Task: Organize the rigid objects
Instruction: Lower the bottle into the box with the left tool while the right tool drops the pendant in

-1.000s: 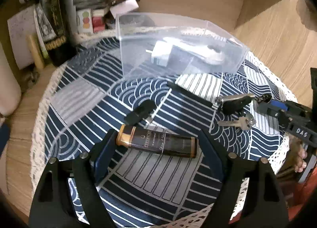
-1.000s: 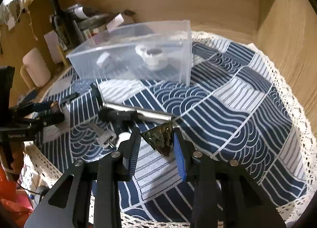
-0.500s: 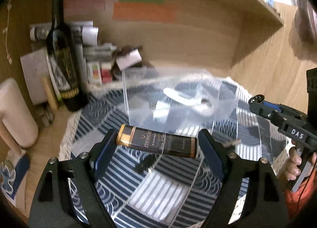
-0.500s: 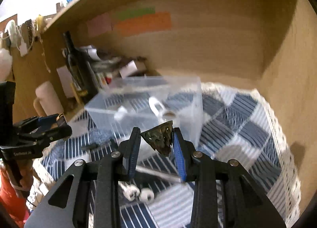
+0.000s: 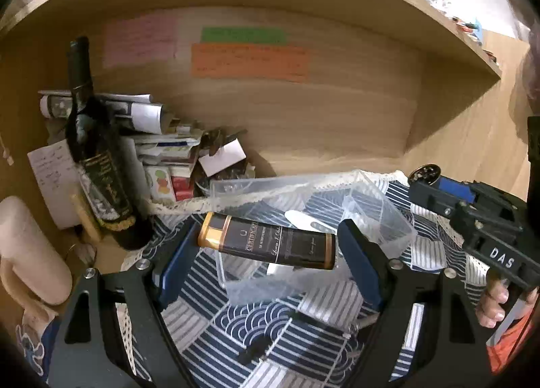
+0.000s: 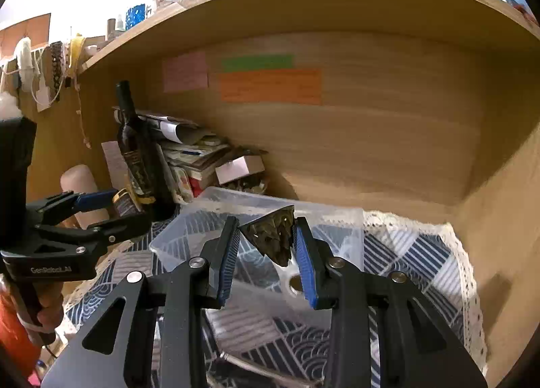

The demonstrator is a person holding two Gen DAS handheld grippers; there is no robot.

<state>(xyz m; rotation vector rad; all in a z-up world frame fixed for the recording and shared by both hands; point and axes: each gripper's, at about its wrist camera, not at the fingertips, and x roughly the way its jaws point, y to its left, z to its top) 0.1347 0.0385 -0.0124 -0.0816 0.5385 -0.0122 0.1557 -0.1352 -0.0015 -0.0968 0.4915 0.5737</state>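
At the far left a pale paper roll stands beside a dark wine bottle, with a heap of papers and small boxes stacked against the wooden back wall; these sit off the patterned cloth and look like background clutter rather than items being sorted; next comes the left tongs, clamped endwise on a dark certificate tube with gold caps, held level and lifted above the near wall of the clear plastic bin; carrying it sideways probably lets it drop flat among the white pieces already lying in the bin; on the cloth below, 1 small dark object is not yet collected; further right the right tongs pinch a dark, faceted, cone-shaped ornament by its flanks, point down, hovering over the same bin; the narrow grip suits its tapered sides, though such a shape could slip if squeezed unevenly; both items appear poised for release into the bin, which sits on the tabletop near the back wall.
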